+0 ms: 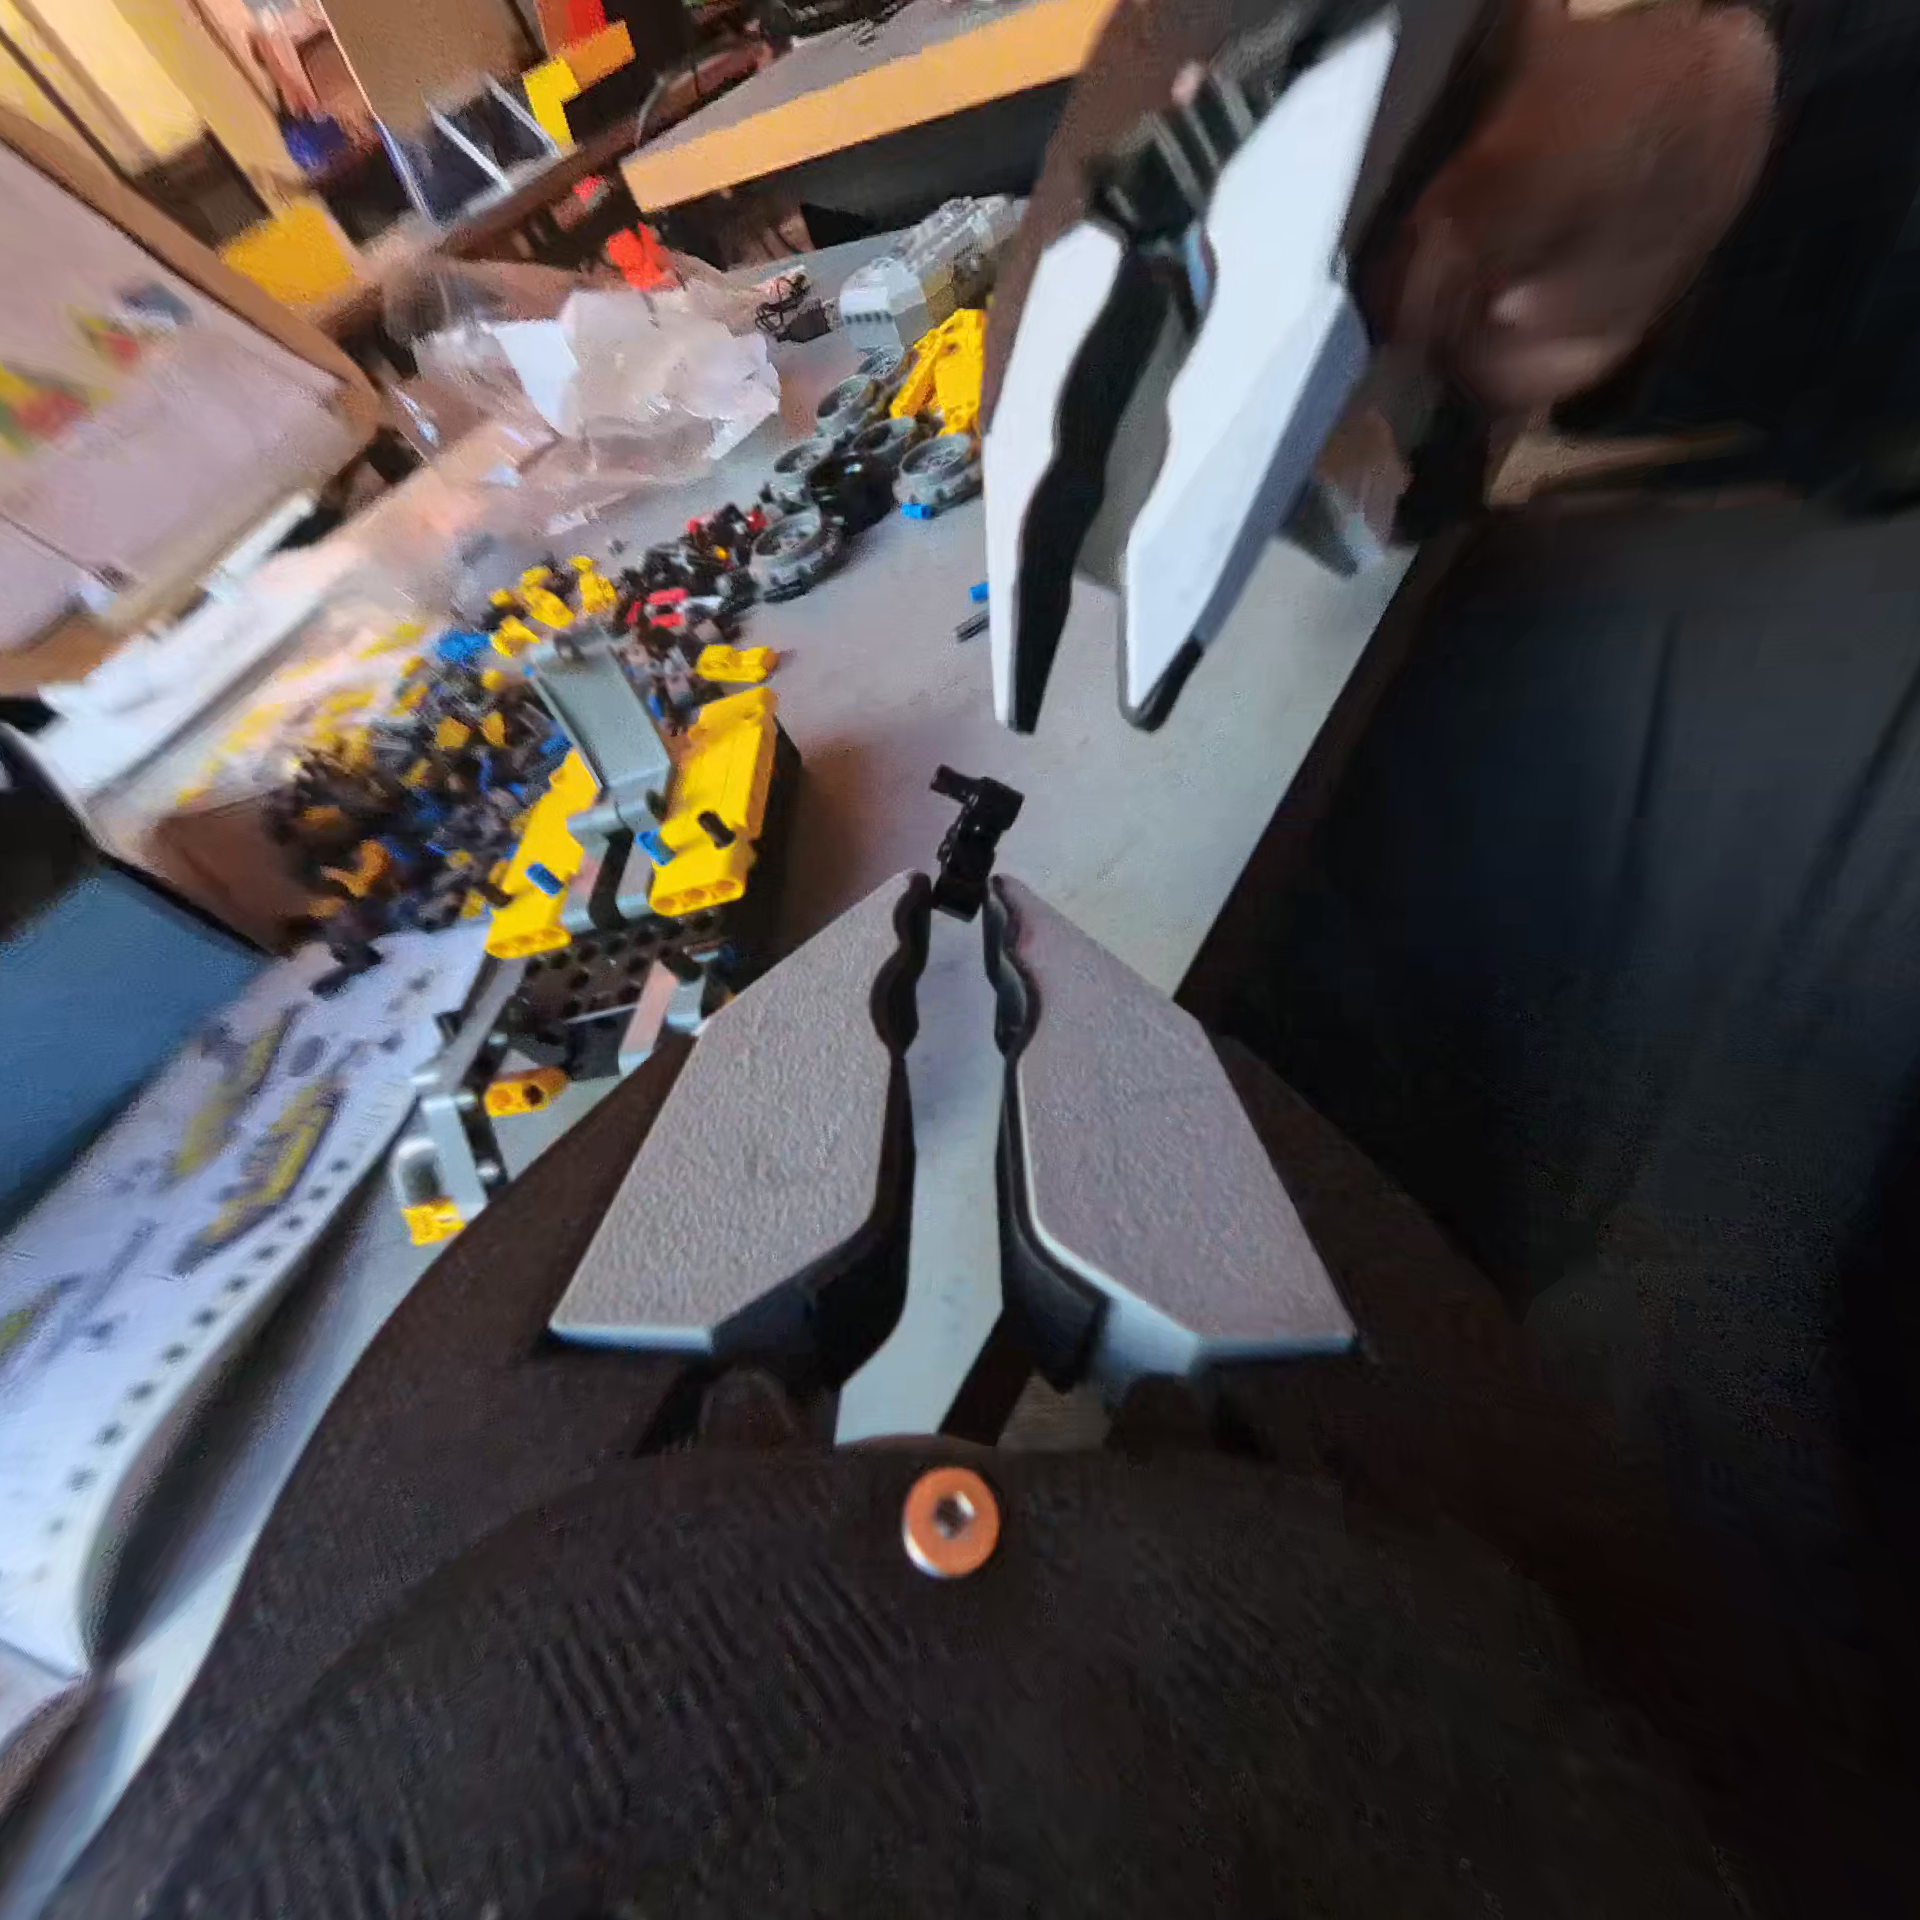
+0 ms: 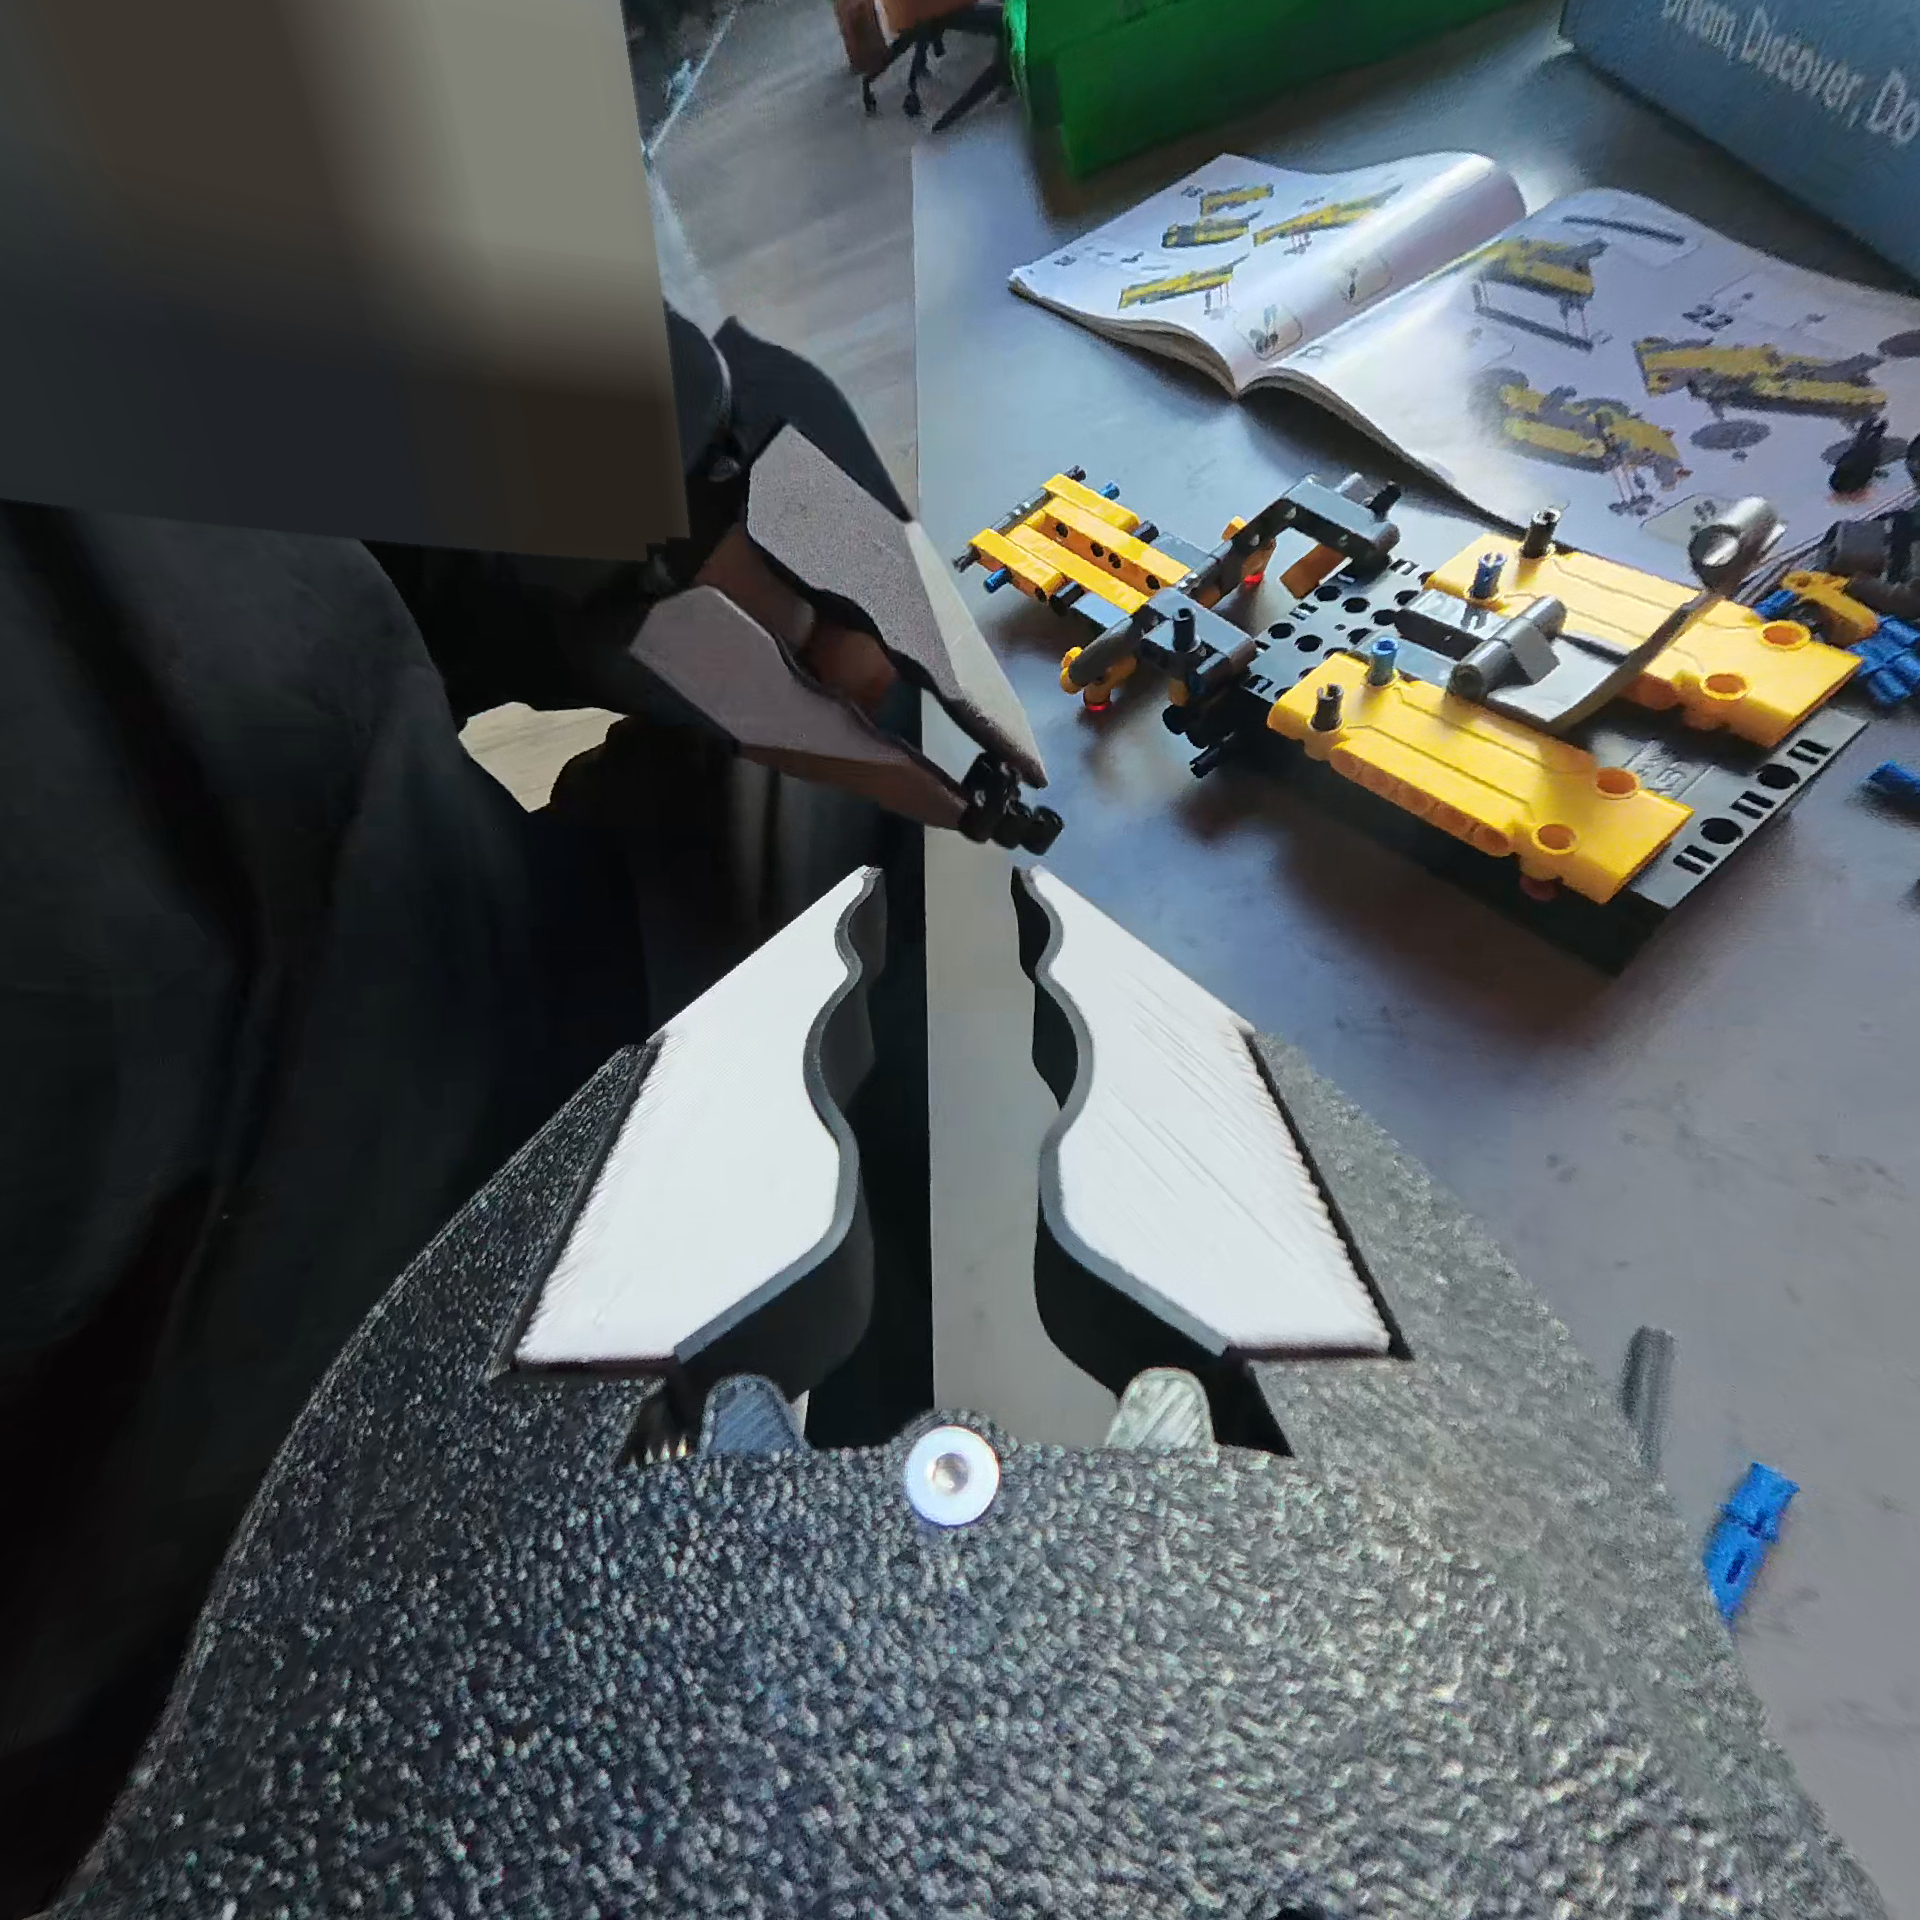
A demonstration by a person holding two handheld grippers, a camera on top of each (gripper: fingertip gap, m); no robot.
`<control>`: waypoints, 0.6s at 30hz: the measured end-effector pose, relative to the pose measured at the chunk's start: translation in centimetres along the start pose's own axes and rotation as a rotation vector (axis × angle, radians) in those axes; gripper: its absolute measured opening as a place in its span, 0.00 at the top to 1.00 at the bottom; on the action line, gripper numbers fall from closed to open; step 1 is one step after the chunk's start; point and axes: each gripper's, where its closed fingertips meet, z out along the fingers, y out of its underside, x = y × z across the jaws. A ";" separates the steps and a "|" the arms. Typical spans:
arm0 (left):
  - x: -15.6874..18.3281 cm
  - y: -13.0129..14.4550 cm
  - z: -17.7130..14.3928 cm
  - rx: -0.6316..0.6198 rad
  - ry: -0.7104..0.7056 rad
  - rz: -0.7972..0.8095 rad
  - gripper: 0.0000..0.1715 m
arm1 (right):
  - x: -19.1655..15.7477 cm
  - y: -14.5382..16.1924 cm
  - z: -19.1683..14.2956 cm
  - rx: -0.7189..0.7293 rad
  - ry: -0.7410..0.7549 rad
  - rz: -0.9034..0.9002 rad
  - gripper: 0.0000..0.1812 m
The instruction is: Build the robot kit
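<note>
Small black connector piece [image 1: 971, 836] pinched between the tips of the left tool [image 1: 958, 896], held in the air above the desk's near edge. In the right wrist view the same piece [image 2: 1010, 812] sticks out of the left tool [image 2: 992, 795] just ahead of the right tool [image 2: 948, 883]. Right tool's fingers spread apart, holding nothing, tips near the piece but not touching. Grey desk [image 2: 1351, 1091] carries a partly built yellow-and-black brick chassis [image 2: 1475, 717], with an open instruction booklet [image 2: 1382, 281] behind it. Loose blue pin [image 2: 1745, 1527] lies by the right tool body. Left wrist view: pile of loose parts [image 1: 447, 769], grey wheels [image 1: 883, 457], clear plastic bags [image 1: 644, 374] farther back, blurred.
</note>
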 end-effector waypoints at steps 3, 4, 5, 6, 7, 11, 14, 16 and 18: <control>0.5 0.2 0.1 0.002 -0.005 0.060 0.96 | -0.2 -0.1 0.0 0.004 0.020 -0.056 0.86; 0.4 0.3 0.2 -0.002 -0.017 0.083 0.96 | -0.2 0.0 0.0 -0.004 0.029 -0.078 0.86; 0.2 0.5 0.2 -0.007 -0.037 0.116 0.96 | -0.2 0.1 0.1 -0.015 0.042 -0.099 0.86; 0.0 0.7 0.2 -0.012 -0.059 0.149 0.96 | -0.2 0.3 0.3 -0.031 0.052 -0.118 0.86; -0.1 0.9 0.2 -0.018 -0.074 0.175 0.96 | -0.2 0.5 0.4 -0.047 0.061 -0.136 0.86; 0.3 1.0 0.3 -0.024 -0.085 0.212 0.96 | 0.0 1.0 0.9 -0.086 0.097 -0.175 0.86; 0.7 0.9 0.5 -0.009 -0.059 0.135 0.96 | 0.4 0.8 0.9 -0.076 0.147 -0.232 0.86; 0.7 0.9 0.5 -0.002 -0.042 0.087 0.96 | 0.5 0.6 0.9 -0.072 0.170 -0.274 0.86; 0.5 1.2 0.5 -0.010 -0.053 0.092 0.96 | 0.4 0.8 0.9 -0.079 0.172 -0.287 0.86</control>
